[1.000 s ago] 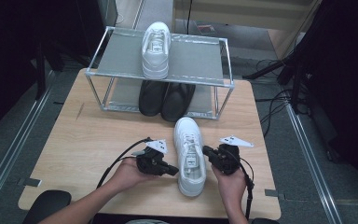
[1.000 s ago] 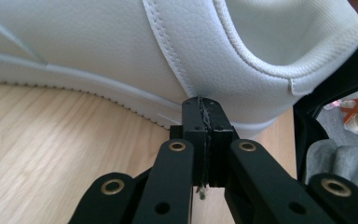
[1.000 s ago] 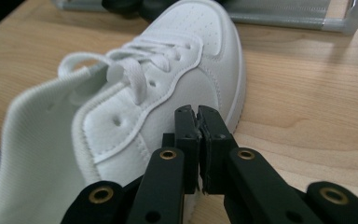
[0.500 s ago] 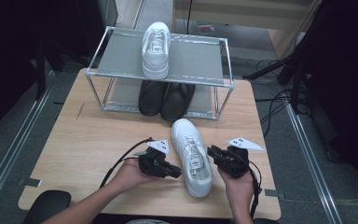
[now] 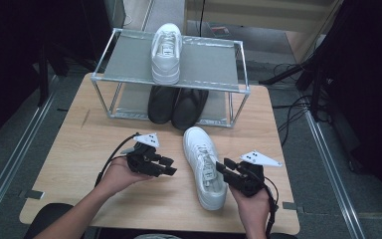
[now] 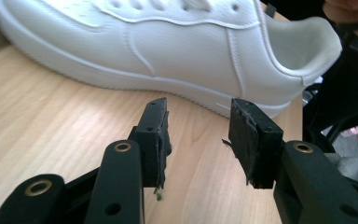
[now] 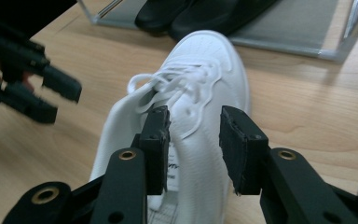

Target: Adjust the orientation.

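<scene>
Wooden table [image 5: 104,149] carries my white sneaker [image 5: 205,167], light and soft; I would grip its stiff heel collar. Both hand-held grippers, left hand-held gripper [image 5: 169,167] and right hand-held gripper [image 5: 224,167], have just been opening and hold nothing.

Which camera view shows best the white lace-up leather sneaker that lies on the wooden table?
The high view: the white lace-up leather sneaker shows whole, toe towards the rack. The left gripper view shows its side and heel close up; the right gripper view shows its laces and toe, heel cut off.

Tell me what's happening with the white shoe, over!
Left gripper and right gripper open, jaws just opening, nothing between them. White shoe flat on table, released. Black shoes under the rack ahead.
</scene>
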Demonstrator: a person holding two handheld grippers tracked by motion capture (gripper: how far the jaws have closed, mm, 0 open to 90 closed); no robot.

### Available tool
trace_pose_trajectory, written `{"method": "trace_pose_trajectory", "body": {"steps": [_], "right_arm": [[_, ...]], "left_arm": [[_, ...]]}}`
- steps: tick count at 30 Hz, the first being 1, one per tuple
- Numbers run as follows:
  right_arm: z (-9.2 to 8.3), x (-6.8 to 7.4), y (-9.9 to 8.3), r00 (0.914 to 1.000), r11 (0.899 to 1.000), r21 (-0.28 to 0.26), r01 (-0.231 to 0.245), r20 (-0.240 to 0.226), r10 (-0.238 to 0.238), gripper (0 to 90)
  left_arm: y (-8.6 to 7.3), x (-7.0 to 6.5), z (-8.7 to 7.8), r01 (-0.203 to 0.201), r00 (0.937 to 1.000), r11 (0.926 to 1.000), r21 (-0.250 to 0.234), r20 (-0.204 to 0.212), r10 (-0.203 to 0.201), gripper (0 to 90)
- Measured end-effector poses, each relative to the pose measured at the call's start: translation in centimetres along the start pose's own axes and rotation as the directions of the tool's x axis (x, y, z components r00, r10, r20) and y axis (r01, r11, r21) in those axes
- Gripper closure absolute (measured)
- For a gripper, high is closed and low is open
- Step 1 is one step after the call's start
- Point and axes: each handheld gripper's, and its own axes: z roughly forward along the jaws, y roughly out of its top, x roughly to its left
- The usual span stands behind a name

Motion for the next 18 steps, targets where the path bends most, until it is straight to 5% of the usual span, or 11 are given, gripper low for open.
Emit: {"method": "trace_pose_trajectory", "body": {"steps": [5, 15, 18], "right_arm": [[2.0, 0.1, -0.4, 0.9981, 0.997, 0.063, 0.046, 0.037, -0.049, 59.8], [4.2, -0.7, 0.1, 0.9975, 0.993, 0.101, 0.057, 0.037, -0.061, 53.4], [4.8, -1.1, 0.0, 0.9969, 0.993, 0.113, 0.045, 0.059, -0.052, 58.8]], "left_arm": [[-0.1, 0.7, -0.6, 0.021, 0.9997, 0.9997, -0.013, -0.014, -0.021, 56.7], [-0.2, 1.4, -0.9, 0.045, 0.9988, 0.9983, -0.037, -0.020, -0.045, 56.5], [-0.2, 1.5, -1.1, 0.046, 0.9986, 0.9981, -0.042, -0.024, -0.047, 56.5]]}}
